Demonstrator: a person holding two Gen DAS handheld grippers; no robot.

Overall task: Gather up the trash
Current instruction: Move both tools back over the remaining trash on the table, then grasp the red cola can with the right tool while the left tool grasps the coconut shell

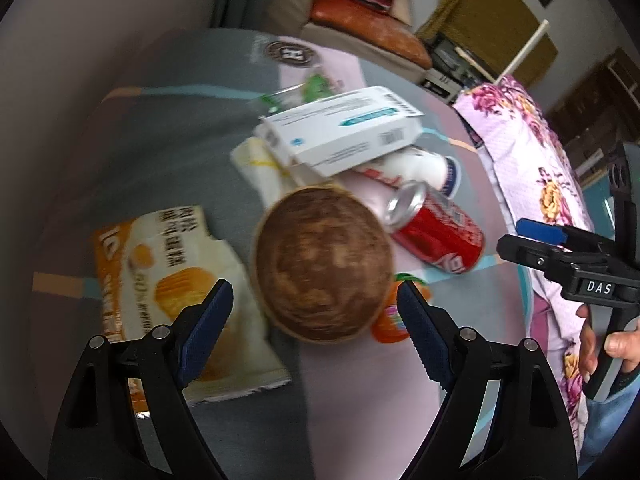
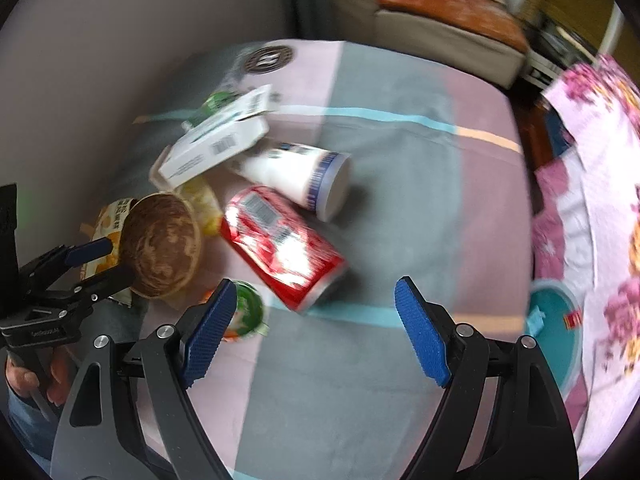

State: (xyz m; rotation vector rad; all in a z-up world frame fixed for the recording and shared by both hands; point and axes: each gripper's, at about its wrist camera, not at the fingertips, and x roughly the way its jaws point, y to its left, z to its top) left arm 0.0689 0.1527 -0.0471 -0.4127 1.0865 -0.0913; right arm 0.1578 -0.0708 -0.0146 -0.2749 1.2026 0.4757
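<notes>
On the patchwork cloth (image 2: 400, 152) of grey, pink and teal, the trash lies in one loose cluster. A red soda can (image 1: 438, 232) lies on its side at the middle. A white cup (image 2: 298, 178), also on its side, lies just behind the can. A white carton (image 1: 340, 132) rests across the cup, partly over a green wrapper (image 1: 316, 86). A round brown bowl (image 1: 322, 264) sits just beside the can, and an orange snack bag (image 1: 172, 280) lies flat at its far side. A small green-lidded tub (image 2: 248, 310) sits near the bowl and can.

Left gripper (image 1: 314, 308): jaws wide, above the bowl, nothing between the pads. Right gripper (image 2: 312, 316): jaws wide, above the can's near end, nothing gripped. A floral quilt (image 1: 532, 168) borders the cloth, and a hand (image 1: 612, 348) grasps the right gripper's handle.
</notes>
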